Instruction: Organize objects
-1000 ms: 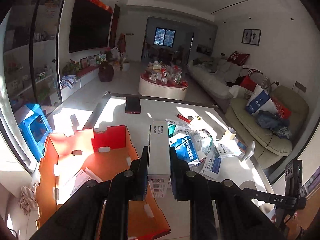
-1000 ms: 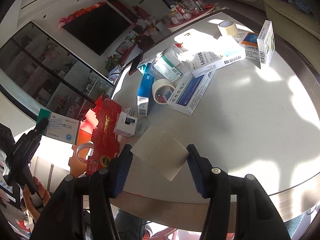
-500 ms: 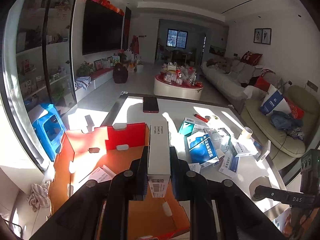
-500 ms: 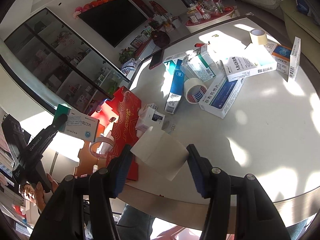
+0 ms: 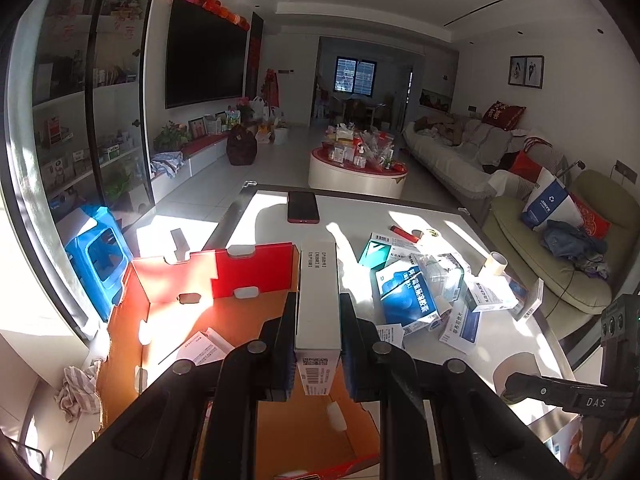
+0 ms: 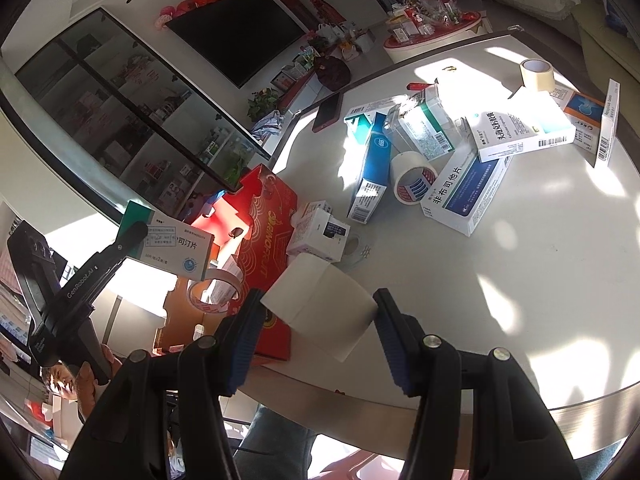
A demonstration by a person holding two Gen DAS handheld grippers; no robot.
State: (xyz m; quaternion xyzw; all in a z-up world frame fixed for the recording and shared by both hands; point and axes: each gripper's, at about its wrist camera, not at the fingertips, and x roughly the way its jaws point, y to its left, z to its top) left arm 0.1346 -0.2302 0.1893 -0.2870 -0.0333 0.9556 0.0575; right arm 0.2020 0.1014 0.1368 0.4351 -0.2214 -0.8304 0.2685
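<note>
My left gripper (image 5: 318, 344) is shut on a long white medicine box (image 5: 318, 300) and holds it above the open red and orange cardboard box (image 5: 200, 320). In the right wrist view that gripper (image 6: 132, 236) carries the same white and green box (image 6: 176, 246) over the red box (image 6: 264, 236). My right gripper (image 6: 318, 320) is shut on a white roll of tape (image 6: 320, 304), held above the table's near edge beside the red box. A tape roll (image 6: 216, 292) and leaflets lie inside the red box.
A pile of medicine boxes (image 6: 460, 148) and a tape roll (image 6: 412, 182) lies mid-table, with another tape roll (image 6: 538, 72) beyond. A small white box (image 6: 320, 234) sits by the red box. A red phone (image 5: 303, 207) lies at the far edge. A blue stool (image 5: 100, 256) stands left.
Both grippers have risen and drawn back from the table, each keeping its hold. The left gripper with its box has moved further over the red box.
</note>
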